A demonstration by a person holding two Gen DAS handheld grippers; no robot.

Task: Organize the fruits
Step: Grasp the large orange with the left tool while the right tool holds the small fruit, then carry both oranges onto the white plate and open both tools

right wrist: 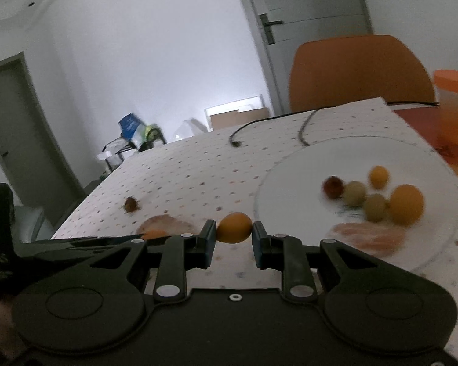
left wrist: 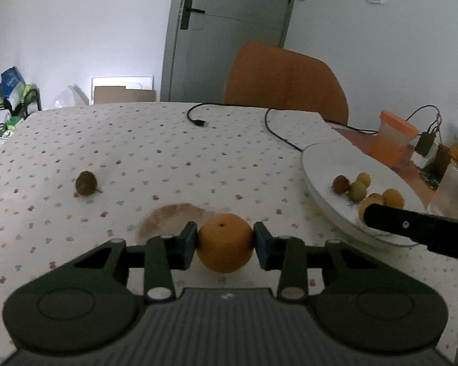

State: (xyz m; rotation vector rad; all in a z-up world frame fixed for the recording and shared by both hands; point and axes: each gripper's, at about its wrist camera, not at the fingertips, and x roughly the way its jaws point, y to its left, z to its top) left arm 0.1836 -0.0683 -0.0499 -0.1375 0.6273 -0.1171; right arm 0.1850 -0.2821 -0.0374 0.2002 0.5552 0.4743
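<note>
Fingers of your left gripper [left wrist: 225,241] are closed on an orange [left wrist: 225,243], one pad against each side of it, just above the dotted tabletop [left wrist: 155,152]. Your right gripper [right wrist: 234,238] has its fingers drawn in on a small yellow-orange fruit [right wrist: 234,227], pinched between the tips beside the near left rim of the white plate [right wrist: 278,189]. On that plate you already have a cluster of small fruits [right wrist: 378,195] touching or nearly touching one another: a dark red one, two greenish ones and two orange ones, with a blurred orange patch in front that I cannot make out. One brown fruit [left wrist: 86,183] sits alone on the tabletop, well apart from the plate, on the far left. A brownish stain [left wrist: 171,216] marks the cloth just beyond your left fingers. A black cable [left wrist: 198,120] lies across the far part of the tabletop, and an orange chair [left wrist: 285,79] stands behind it.
</note>
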